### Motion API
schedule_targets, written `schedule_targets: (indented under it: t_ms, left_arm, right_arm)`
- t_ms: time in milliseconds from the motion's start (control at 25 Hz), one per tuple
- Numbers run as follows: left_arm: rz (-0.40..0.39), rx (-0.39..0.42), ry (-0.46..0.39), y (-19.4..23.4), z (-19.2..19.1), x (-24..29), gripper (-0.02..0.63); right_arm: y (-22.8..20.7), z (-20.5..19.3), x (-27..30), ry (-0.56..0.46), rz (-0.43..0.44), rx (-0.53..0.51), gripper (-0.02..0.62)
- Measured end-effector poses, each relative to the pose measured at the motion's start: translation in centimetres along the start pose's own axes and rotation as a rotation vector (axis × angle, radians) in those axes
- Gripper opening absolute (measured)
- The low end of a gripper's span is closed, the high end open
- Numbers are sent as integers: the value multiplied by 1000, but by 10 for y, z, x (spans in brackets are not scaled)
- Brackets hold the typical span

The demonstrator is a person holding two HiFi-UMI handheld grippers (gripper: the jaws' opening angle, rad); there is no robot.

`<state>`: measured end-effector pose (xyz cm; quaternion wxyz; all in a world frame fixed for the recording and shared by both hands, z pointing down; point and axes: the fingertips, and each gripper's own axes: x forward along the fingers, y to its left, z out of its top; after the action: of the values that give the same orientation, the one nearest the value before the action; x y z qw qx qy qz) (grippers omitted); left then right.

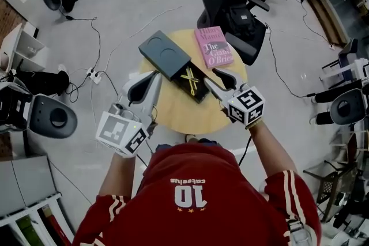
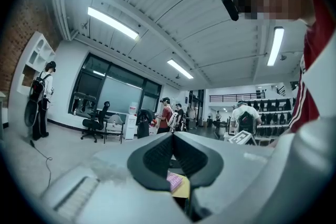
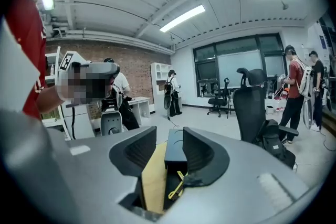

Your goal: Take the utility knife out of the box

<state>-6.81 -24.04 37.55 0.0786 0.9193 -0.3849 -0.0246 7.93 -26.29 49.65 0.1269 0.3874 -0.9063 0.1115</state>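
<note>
We're looking down on the round table (image 1: 173, 112), and the dark box (image 1: 200, 93) is lying open in the middle of it, with its lid (image 1: 164, 53) sitting slid off towards the far left. The yellow utility knife (image 1: 190, 81) is resting inside the open box, not yet lifted.

The right gripper (image 3: 169, 138) is hovering just near-right of the box. Its jaws are standing wide apart with nothing pinched, and the box's end and that yellow shape are lining up in the gap. The left gripper (image 2: 173, 140) is hanging at the box's left side, jaws pressed together and empty, bracing nothing.

From above the yellow is reading as a crossed shape, so we're only guessing which limb is the handle.

Here's what we're worrying about: the knife is sitting low between the box walls, so a pad could catch the rim and shove the whole box across the table, perhaps into the pink book (image 1: 213, 46) at the far right. With nothing holding the box down, a snug knife could drag it up too, or slip from a shallow pinch.
</note>
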Motion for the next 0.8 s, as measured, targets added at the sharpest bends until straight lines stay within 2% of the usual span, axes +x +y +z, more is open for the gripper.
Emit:
schedule_targets:
  t_ms: [200, 440, 800]
  left_arm:
    - [21, -15, 2, 16, -9, 10, 4]
    - [0, 17, 18, 18, -19, 29, 4]
    - [-33, 45, 37, 14, -16, 46, 3]
  right_arm:
    - [-19, -49, 33, 105, 24, -15, 156]
    - [-37, -108, 71, 228, 57, -23, 152]
    - [-61, -223, 125, 529, 62, -37, 156]
